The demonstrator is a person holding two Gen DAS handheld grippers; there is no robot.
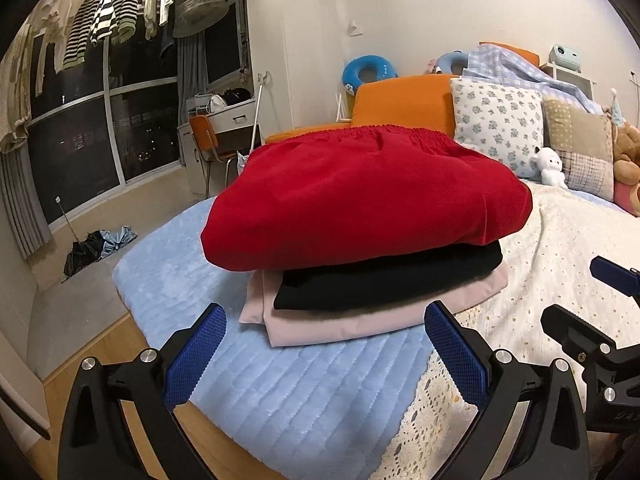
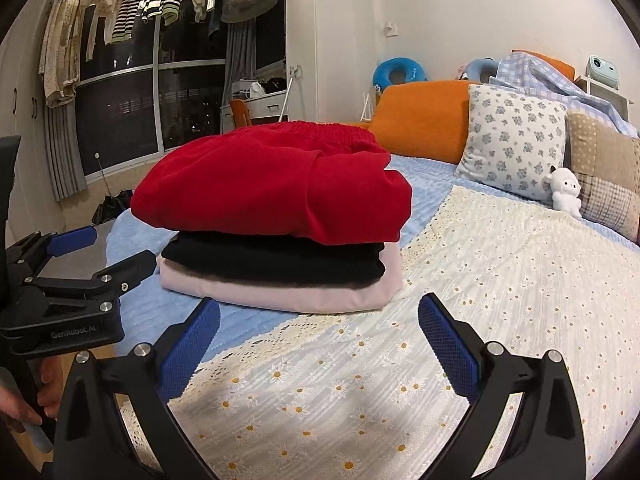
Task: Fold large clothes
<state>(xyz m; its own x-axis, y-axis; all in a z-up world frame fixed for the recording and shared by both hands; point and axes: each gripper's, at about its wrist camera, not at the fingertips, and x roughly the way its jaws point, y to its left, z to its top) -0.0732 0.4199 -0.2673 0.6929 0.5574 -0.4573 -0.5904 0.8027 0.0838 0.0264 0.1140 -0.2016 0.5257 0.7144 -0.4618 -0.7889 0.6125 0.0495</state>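
Observation:
A folded stack lies on the bed: a red garment [image 1: 360,196] [image 2: 272,188] with an elastic waistband on top, a black one [image 1: 384,280] [image 2: 276,260] under it, a pale pink one [image 1: 360,320] [image 2: 288,292] at the bottom. My left gripper [image 1: 324,316] is open just in front of the stack, nothing between its blue pads. My right gripper [image 2: 318,312] is also open, short of the stack's near edge, empty. The left gripper [image 2: 96,248] shows at the left of the right wrist view; the right gripper [image 1: 588,300] shows at the right edge of the left wrist view.
The stack rests on a light blue quilted blanket [image 1: 280,392], beside a cream daisy-print lace cover [image 2: 460,300]. Pillows [image 1: 500,124], an orange cushion [image 2: 424,120] and plush toys [image 2: 566,192] line the headboard. A wooden floor and a window [image 1: 92,136] lie left. A hand [image 2: 24,404] holds the left tool.

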